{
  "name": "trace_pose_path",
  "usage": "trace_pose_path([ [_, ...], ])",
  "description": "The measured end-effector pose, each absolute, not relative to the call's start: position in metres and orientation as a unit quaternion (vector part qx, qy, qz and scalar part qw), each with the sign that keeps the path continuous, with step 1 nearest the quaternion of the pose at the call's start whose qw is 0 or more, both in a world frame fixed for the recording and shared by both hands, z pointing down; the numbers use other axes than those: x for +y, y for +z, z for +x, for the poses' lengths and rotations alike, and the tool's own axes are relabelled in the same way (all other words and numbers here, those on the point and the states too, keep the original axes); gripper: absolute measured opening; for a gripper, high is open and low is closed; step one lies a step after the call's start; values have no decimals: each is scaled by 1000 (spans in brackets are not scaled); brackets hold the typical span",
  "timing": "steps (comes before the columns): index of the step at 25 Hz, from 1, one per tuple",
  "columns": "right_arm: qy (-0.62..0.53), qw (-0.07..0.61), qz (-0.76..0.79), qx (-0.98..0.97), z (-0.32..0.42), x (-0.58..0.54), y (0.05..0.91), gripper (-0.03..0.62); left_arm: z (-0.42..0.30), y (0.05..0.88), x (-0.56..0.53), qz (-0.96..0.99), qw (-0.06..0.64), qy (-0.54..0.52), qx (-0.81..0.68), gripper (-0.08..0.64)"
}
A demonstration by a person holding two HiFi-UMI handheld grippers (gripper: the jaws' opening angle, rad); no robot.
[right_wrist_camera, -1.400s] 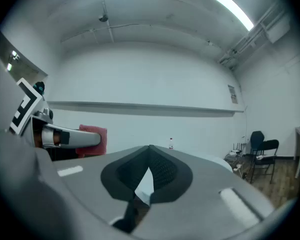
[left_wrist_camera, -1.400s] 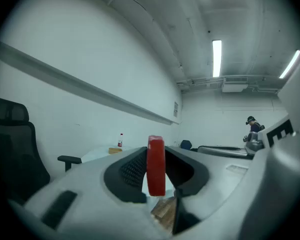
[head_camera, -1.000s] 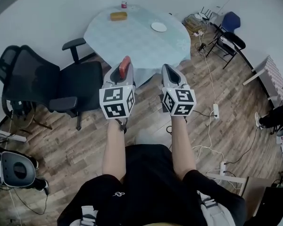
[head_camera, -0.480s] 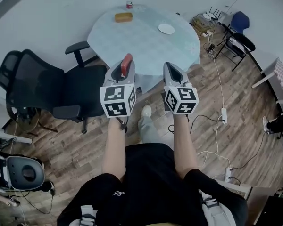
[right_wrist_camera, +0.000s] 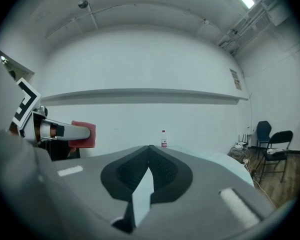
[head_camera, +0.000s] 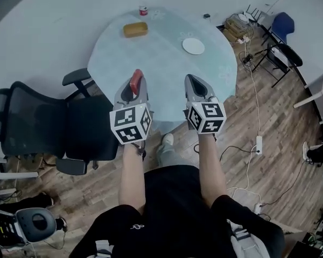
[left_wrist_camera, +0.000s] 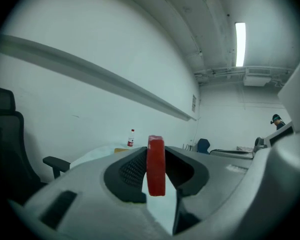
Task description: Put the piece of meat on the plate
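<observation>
My left gripper (head_camera: pixel 134 85) is shut on a flat red piece of meat (head_camera: pixel 135 81), held on edge between the jaws; the left gripper view shows the meat (left_wrist_camera: pixel 156 165) upright between the dark pads. My right gripper (head_camera: pixel 192 83) is shut with nothing in it, its tips meeting (right_wrist_camera: pixel 149 149). Both hover at the near edge of a round pale table (head_camera: pixel 161 63). A small white plate (head_camera: pixel 193 46) lies on the table's right side, beyond the right gripper. The right gripper view catches the meat (right_wrist_camera: pixel 84 135) at left.
A brown loaf-like block (head_camera: pixel 135 29) and a small bottle (head_camera: pixel 143 7) sit at the table's far side. A black office chair (head_camera: pixel 54 128) stands left of me. Folding chairs (head_camera: pixel 282 47) and cables lie right on the wood floor.
Both grippers have come forward to the table's near edge, the left still holding the meat. The table and plate now appear closer and the office chair has fallen back to the left.
</observation>
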State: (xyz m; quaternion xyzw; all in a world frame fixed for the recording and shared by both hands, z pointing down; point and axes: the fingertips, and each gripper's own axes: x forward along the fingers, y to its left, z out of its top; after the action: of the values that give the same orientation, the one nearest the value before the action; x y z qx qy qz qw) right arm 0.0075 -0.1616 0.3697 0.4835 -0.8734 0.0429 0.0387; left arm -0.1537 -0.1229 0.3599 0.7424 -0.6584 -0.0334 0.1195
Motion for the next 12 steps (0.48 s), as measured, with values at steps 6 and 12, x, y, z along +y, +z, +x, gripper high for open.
trace_pose_path([
  [6, 53, 46, 464, -883, -4, -301, 366, 9, -161, 371, -249, 721, 147, -30, -676, 93],
  [12, 91, 58, 456, -883, -17, -362, 392, 9, -172, 387, -316, 717, 170, 2, -677, 92],
])
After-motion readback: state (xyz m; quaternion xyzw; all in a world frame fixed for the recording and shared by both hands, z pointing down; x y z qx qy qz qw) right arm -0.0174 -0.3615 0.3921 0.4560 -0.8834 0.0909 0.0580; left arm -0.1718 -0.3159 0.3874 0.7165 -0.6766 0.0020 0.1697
